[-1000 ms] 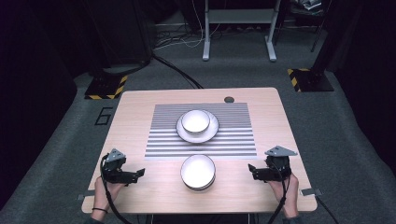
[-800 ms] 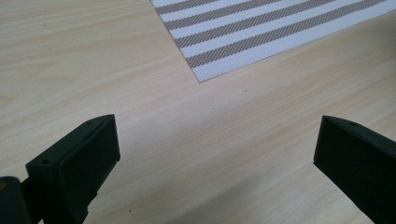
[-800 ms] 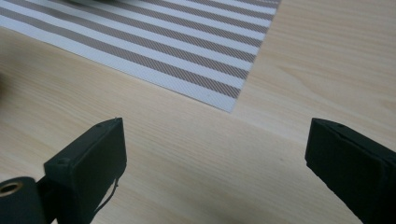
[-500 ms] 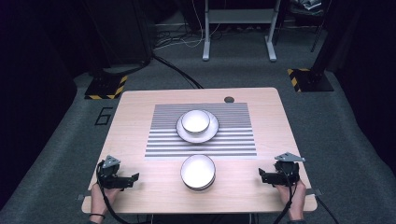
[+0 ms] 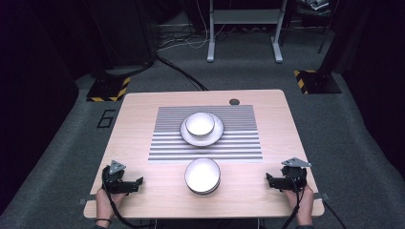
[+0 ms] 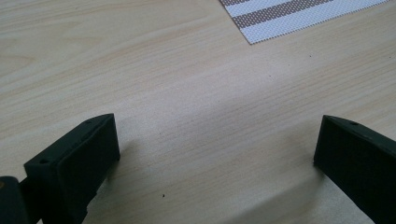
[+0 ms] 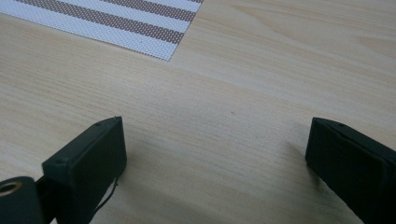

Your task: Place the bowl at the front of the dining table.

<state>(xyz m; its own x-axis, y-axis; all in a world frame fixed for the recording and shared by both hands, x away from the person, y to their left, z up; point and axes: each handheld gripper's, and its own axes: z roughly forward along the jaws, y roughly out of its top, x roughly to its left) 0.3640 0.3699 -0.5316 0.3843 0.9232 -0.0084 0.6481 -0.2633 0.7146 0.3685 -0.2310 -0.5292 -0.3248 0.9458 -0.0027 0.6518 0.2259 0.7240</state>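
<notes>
A white bowl sits on a white plate in the middle of the striped placemat. A second white bowl rests on bare wood just in front of the mat. My left gripper lies low at the front left corner of the table, open and empty, well left of that bowl. Its jaws stand wide apart over bare wood. At the front right, my right gripper is likewise open with nothing between its jaws, which spread over the wood.
The wooden table has a small dark round hole near its far edge. A corner of the striped mat lies ahead of each gripper. Dark floor, cables and metal stand legs lie beyond the table.
Both grippers have drawn back toward the front edge and outward, away from the near bowl. The bowls and plate have not moved.
</notes>
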